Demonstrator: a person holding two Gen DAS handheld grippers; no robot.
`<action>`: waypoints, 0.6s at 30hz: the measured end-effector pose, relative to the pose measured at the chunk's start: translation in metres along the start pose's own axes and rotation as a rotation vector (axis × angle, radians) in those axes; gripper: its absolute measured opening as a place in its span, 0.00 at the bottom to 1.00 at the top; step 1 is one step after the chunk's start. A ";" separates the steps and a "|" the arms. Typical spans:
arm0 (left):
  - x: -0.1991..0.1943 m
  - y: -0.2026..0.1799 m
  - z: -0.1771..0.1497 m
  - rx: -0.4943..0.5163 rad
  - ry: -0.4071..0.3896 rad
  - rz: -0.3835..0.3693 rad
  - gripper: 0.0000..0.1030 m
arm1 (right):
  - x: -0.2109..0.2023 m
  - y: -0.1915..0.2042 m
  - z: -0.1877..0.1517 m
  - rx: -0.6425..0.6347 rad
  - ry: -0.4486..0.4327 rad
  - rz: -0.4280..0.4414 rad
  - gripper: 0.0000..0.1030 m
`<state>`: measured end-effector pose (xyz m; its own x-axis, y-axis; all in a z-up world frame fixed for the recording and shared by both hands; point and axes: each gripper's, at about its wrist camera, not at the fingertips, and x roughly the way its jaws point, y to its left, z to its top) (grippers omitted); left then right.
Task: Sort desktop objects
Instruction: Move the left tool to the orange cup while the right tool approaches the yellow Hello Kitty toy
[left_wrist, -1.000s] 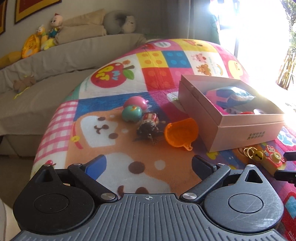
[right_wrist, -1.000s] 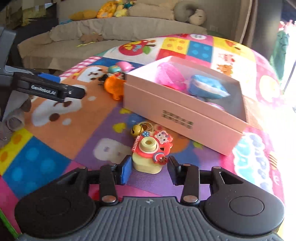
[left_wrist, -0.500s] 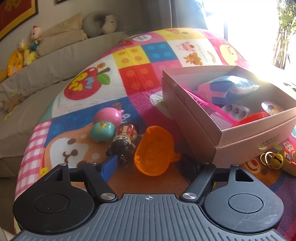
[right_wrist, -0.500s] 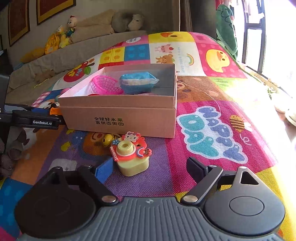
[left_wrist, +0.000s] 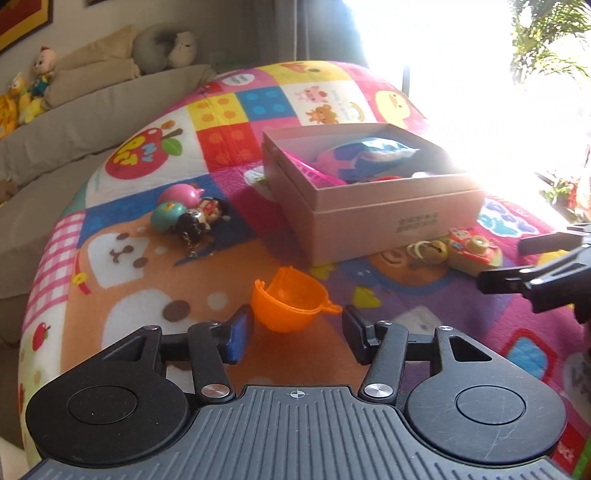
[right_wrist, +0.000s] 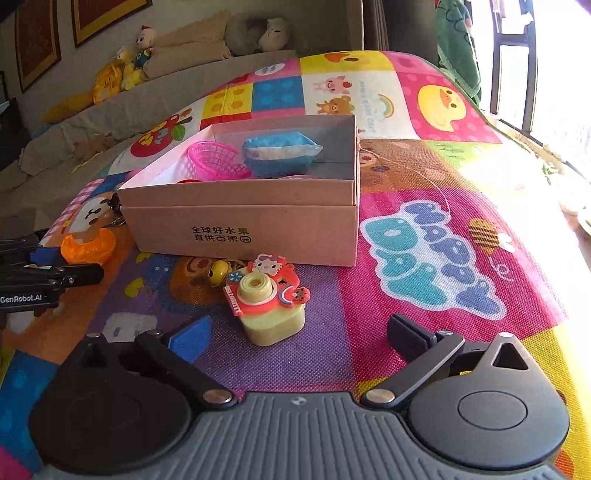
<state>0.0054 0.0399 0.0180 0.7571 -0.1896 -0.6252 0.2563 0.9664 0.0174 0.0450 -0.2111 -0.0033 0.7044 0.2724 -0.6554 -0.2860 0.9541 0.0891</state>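
Left gripper (left_wrist: 293, 334): my jaws are closing around the translucent orange plastic half-shell cup (left_wrist: 291, 304), which sits on the colourful patchwork play mat (left_wrist: 221, 140) between the fingers; blue left pad at its rim, right pad not yet touching as far as I can tell. Right gripper (right_wrist: 295, 334): jaws opening, spread wide, nothing clamped; the yellow toy camera with red cartoon rubber face (right_wrist: 271, 306) stands just ahead at 12 o'clock, between the fingertips' line.

Pink cardboard box (right_wrist: 240, 218) lies beyond, at 1 o'clock from my left gripper, already holding a pink plastic basket (right_wrist: 216, 158) and a blue-and-white pouch (right_wrist: 279, 153).

Risks: the cup is thin and rounded, so it may squirt out forward or tip if the pads meet it off-centre. Its small side tab could snag.

Hard to read: window glare washes out the box's far right side. Gold bells (left_wrist: 428, 251) beside the camera are small. 2 round toys and a dark figurine (left_wrist: 195, 221) wait at 11 o'clock.
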 end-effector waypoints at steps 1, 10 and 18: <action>-0.005 -0.007 -0.004 0.013 -0.003 -0.031 0.57 | 0.001 0.001 0.000 -0.009 0.006 -0.002 1.00; -0.006 -0.010 -0.013 0.049 0.011 0.101 0.81 | 0.000 0.003 0.001 -0.081 0.005 -0.205 1.00; -0.015 0.026 -0.015 -0.098 0.033 0.164 0.90 | 0.000 -0.010 0.000 -0.039 0.011 -0.209 1.00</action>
<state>-0.0081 0.0702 0.0164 0.7632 -0.0235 -0.6458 0.0698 0.9965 0.0462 0.0477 -0.2207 -0.0037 0.7443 0.0671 -0.6645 -0.1591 0.9841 -0.0789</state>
